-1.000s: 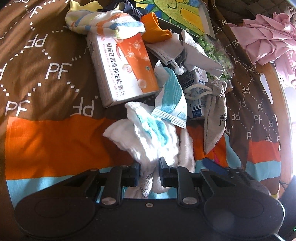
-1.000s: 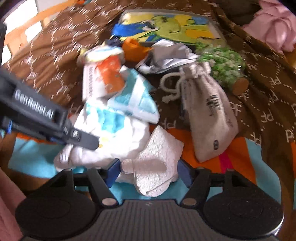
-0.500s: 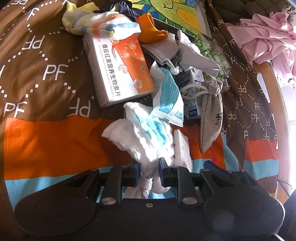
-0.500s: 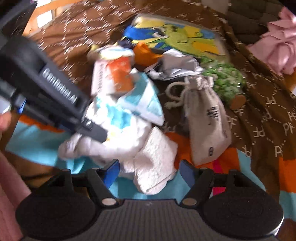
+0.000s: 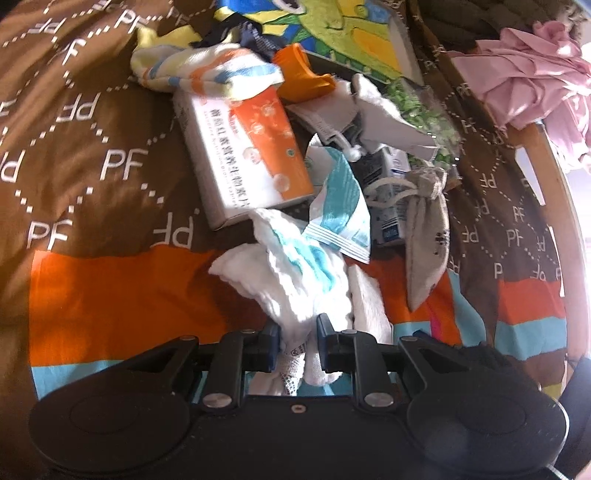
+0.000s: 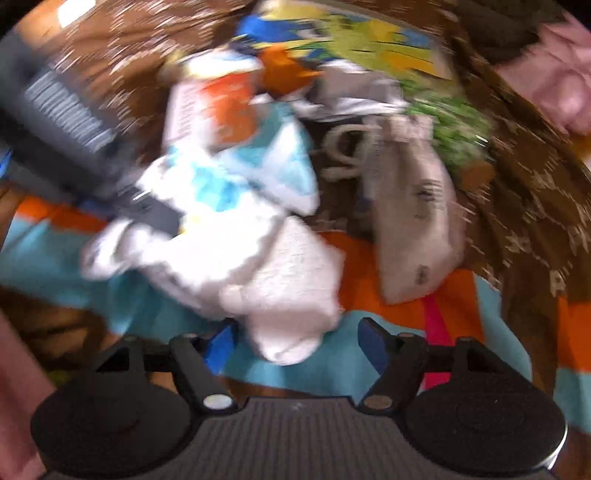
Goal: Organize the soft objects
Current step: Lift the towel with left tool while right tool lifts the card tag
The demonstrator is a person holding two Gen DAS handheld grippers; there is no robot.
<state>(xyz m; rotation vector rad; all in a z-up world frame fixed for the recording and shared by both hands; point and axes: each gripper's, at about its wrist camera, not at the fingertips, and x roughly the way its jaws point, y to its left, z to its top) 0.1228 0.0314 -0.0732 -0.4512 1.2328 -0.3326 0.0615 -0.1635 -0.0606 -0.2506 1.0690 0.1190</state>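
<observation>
My left gripper (image 5: 297, 341) is shut on a white cloth with blue patches (image 5: 291, 273) and holds its near end on the bedspread. A white textured towel (image 5: 369, 306) lies just to its right. In the blurred right wrist view my right gripper (image 6: 299, 343) is open, its fingers on either side of the near end of that white towel (image 6: 295, 280). The blue-patched cloth (image 6: 207, 221) lies left of it with the left gripper's dark body (image 6: 74, 140) on it. A grey drawstring pouch (image 5: 426, 236) lies to the right; it also shows in the right wrist view (image 6: 413, 221).
A pile sits behind: an orange-and-white box (image 5: 247, 158), a striped sock (image 5: 207, 74), an orange cloth (image 5: 303, 74), a teal-and-white packet (image 5: 340, 203), a grey mask (image 5: 376, 114), a bag of green bits (image 5: 424, 110), a cartoon picture board (image 5: 332, 33). Pink fabric (image 5: 532, 77) lies far right.
My left gripper has drawn back a little with the blue-patched cloth. My right gripper is moving fast, so its view has blurred, and the white towel now sits between its fingers.
</observation>
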